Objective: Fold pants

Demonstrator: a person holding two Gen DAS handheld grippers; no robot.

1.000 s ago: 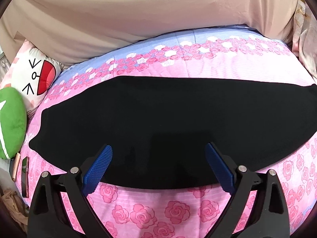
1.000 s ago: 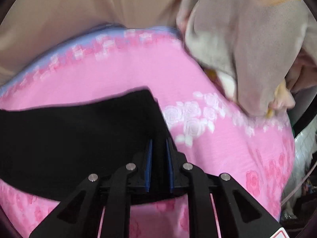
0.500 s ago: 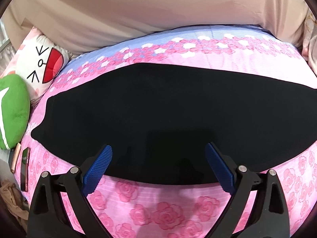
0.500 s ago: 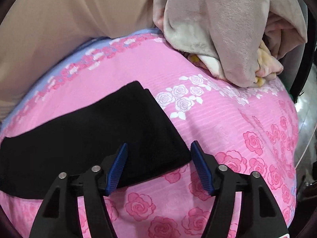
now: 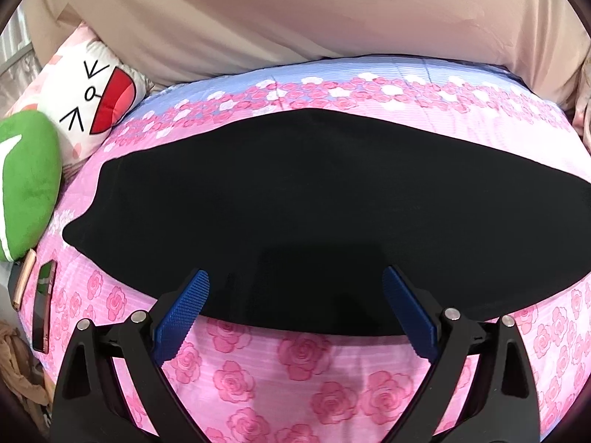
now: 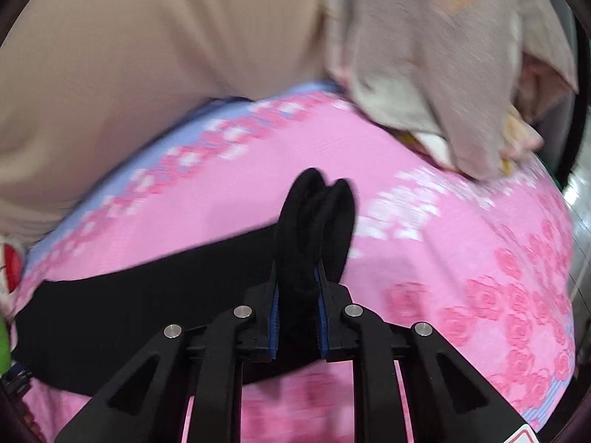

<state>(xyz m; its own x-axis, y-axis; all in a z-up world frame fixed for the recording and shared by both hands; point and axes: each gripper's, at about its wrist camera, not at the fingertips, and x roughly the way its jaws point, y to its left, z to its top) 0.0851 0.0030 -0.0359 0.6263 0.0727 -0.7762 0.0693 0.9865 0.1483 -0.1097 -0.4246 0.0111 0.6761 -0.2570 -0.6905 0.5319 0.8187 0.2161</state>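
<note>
To the far left of the left tool (image 5: 295, 295), at the edge of the bed, lie two phones (image 5: 43, 310) side by side, and beyond them a green plush cushion (image 5: 29, 192) leans against a white cartoon-face pillow (image 5: 92, 107). The left tool itself hangs with its jaws spread wide, nothing between them; its blue ribbed pads (image 5: 184, 313) sit over the near edge of the black pants (image 5: 295, 199). The pants stretch flat across the pink rose-print bedsheet (image 5: 295, 369), reaching well out to both sides of this tool and ahead of it towards the sheet's pale blue flowered band. Behind the bed rises a beige fabric headboard (image 5: 295, 18).

Further right, the right tool (image 6: 297, 313) has its jaws closing, drawn narrow on a bunched fold of the pants (image 6: 314, 221); the black cloth is pinched between the pads and sticks up ahead of the fingertips in two rounded lobes, lifted off the bedsheet (image 6: 461, 258). To the left of this tool the rest of the garment lies spread on the sheet. Ahead and to its right, a crumpled grey-beige blanket (image 6: 443, 74) with orange markings is heaped at the bed's far corner. This view is blurred.
</note>
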